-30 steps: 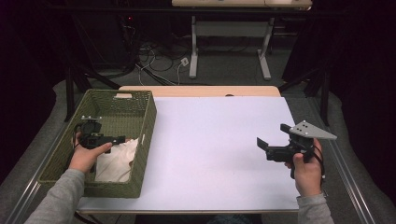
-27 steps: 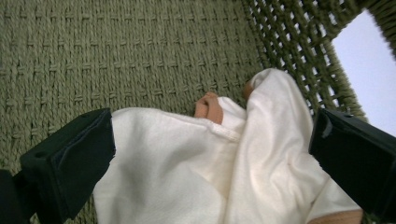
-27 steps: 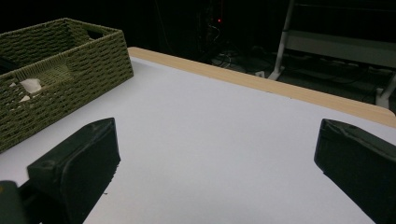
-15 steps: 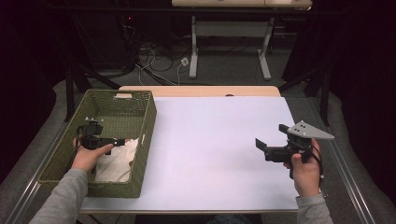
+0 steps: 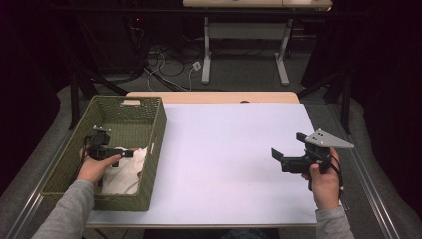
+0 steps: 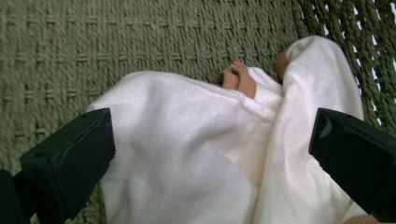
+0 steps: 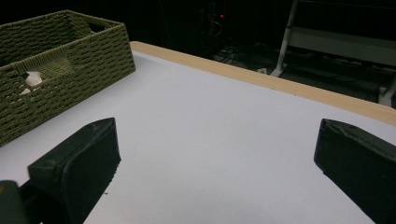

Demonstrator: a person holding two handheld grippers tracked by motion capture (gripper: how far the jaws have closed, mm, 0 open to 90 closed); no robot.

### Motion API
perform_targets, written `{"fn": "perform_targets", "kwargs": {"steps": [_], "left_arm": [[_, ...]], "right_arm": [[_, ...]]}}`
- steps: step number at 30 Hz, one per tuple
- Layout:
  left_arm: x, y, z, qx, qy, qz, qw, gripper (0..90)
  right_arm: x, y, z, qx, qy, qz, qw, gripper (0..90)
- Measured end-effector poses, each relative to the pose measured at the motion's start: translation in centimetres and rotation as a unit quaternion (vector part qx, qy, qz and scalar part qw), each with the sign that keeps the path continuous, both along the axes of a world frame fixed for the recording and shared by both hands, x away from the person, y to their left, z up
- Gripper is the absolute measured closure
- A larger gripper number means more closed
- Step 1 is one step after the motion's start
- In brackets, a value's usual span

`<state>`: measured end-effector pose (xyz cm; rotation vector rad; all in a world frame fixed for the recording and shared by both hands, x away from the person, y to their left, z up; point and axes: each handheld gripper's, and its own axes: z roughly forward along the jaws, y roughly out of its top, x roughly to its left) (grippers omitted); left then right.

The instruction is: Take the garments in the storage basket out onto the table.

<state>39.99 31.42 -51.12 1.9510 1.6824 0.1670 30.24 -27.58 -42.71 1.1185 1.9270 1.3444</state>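
Observation:
A green woven basket [image 5: 160, 130] stands on the left of the white table [image 5: 224, 149]. A crumpled white cloth [image 5: 125, 172] lies in its near end. My left gripper [image 5: 127, 153] hangs inside the basket just above the cloth [image 6: 187, 158], and the left gripper [image 6: 210, 158] is open, its jaws wide apart over the cloth with nothing between them. Something small and peach-coloured [image 6: 239, 78] peeks out from under the cloth's hem. My right gripper [image 5: 287, 146] is held over the table's right side; the right gripper [image 7: 215, 163] is open and empty above bare tabletop.
The basket [image 7: 70, 60] sits far left in the right gripper view, with white cloth showing through its handle slot. The table's far wooden edge [image 5: 214, 97] borders a dark floor with cables and desk legs [image 5: 206, 50]. Metal rails run along both sides of the table.
My right gripper has drifted slightly left and toward the person. The left gripper stays almost still over the cloth in the basket.

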Motion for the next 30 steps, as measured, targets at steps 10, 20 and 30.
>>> {"fn": "perform_targets", "kwargs": {"steps": [10, 20, 30], "left_arm": [[-0.1, -0.6, -0.3, -0.01, 0.009, -0.031, 0.9994, 0.4], [-0.4, -1.1, -0.1, -0.009, 0.012, -0.057, 0.9983, 11.3], [-0.5, -1.4, -0.3, 0.008, 0.023, -0.088, 0.9958, 35.7]], "right_arm": [[0.0, 0.1, 0.0, 0.0, -0.003, 0.0, 1.0, 0.1], [0.0, 0.1, 0.0, -0.003, -0.002, 0.002, 1.0, 0.2], [0.1, 0.1, -0.1, -0.003, 0.001, 0.002, 1.0, 0.3]]}}
